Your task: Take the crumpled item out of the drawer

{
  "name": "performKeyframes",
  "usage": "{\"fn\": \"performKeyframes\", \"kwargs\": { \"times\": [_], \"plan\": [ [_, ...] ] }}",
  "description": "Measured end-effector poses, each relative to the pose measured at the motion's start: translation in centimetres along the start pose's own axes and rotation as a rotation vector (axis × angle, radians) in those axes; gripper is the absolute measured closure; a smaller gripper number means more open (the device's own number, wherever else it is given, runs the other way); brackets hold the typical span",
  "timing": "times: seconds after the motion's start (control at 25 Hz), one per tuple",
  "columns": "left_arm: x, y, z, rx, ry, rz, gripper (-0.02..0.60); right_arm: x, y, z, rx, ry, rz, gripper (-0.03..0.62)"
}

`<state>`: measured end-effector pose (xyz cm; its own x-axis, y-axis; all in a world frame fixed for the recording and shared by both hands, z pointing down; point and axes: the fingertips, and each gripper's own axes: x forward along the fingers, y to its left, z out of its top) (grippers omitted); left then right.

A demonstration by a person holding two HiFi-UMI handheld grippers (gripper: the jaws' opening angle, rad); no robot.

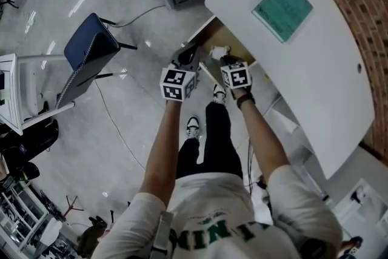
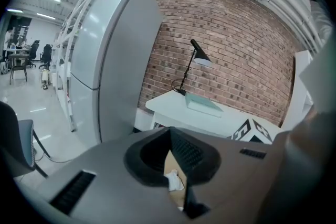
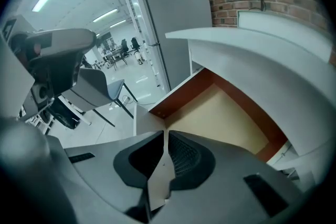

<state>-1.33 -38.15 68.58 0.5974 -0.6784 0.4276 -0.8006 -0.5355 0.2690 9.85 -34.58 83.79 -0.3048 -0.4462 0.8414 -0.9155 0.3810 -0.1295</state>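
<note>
Task item: a small white crumpled wad [image 1: 217,52], paper-like, with irregular folds and no clear outline. It lies on the tan floor of the open wooden drawer [image 1: 234,39], near the drawer's front, under the edge of the curved white table [image 1: 315,70].

Head view: the crumpled wad sits between the tips of the 2 grippers, just beside the right gripper [image 1: 223,59]. It is too small here to tell whether anything touches it.

Left gripper [image 2: 169,131]: fingers together at the tips, nothing pinched there. Through the narrow slot below the tips the crumpled wad [image 2: 174,180] shows again, white against the tan drawer [image 2: 173,161] floor. Whether it touches the fingers cannot be told.

Right gripper [image 3: 165,132]: fingers together, nothing between them; only a pale panel shows through the slot. This view looks into the drawer [image 3: 226,113]: tan floor, red-brown side walls.

Hidden or unclear:
- The gripper body covers the near part of the drawer in the right gripper view, and the crumpled wad cannot be seen there.
- The back of the drawer runs under the table [image 3: 252,50] and is cut off in the head view.
- The left gripper [image 1: 189,53] tips are dark and hard to separate in the head view.

On the table: 1 flat green pad [image 1: 282,9] and 1 black desk lamp [image 2: 194,60], in front of a red brick wall [image 2: 236,34].
</note>
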Motion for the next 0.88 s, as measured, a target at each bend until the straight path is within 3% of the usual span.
{"fn": "performKeyframes", "kwargs": {
  "times": [0.12, 0.24, 0.48, 0.72, 0.88],
  "plan": [
    [1.4, 0.8, -0.7, 0.028, 0.01, -0.013, 0.584, 2.5, -0.4, -0.7, -0.002, 0.04, 0.011, 0.582],
    [2.7, 1.2, -2.0, 0.034, 0.045, -0.037, 0.584, 4.8, 0.1, -1.7, 0.028, 0.078, 0.064, 0.461],
    [4.3, 2.2, -4.3, 0.058, 0.064, -0.063, 0.584, 9.7, -0.2, -3.6, 0.061, 0.129, 0.067, 0.397],
    [5.0, 3.5, -5.2, 0.02, 0.045, -0.053, 0.584, 13.3, -2.5, -5.2, 0.192, 0.159, 0.001, 0.381],
    [4.9, 4.0, -5.3, 0.013, 0.025, -0.043, 0.584, 14.2, -2.7, -5.9, 0.181, 0.191, -0.026, 0.381]
  ]
}}
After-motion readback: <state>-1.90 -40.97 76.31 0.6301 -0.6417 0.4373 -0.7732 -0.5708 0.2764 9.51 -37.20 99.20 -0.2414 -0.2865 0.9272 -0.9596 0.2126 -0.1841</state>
